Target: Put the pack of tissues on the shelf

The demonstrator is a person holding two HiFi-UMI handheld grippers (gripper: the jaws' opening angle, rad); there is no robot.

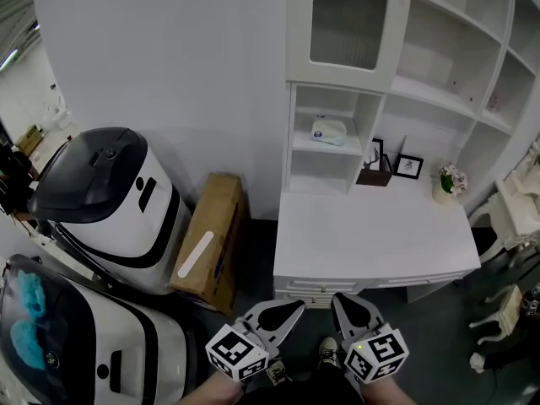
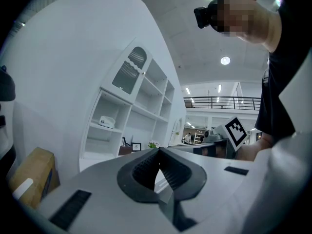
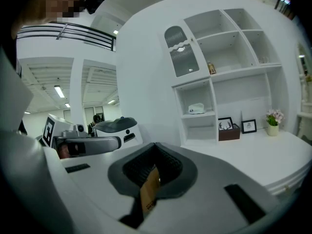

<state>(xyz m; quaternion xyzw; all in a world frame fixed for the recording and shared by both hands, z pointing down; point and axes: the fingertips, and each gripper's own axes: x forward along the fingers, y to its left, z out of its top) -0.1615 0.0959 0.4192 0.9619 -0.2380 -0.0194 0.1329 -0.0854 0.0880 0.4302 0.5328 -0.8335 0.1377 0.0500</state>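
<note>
One pale soft pack of tissues [image 1: 328, 131] lying in middle cubby of white shelf unit [image 1: 290, 133], above white table [image 1: 371, 234]. Two tongs, left tongs [image 1: 289, 310] and right tongs [image 1: 342, 304]: both closed, empty, near table's front edge. Two black-framed pictures [image 1: 409, 166], one flower pot [image 1: 449, 180] on table.

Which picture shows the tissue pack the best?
The head view. The tissue pack looks biggest there, lying on the shelf with nothing in front. In the left gripper view the tissue pack is small and far away; in the right gripper view the tissue pack is small too.
</note>
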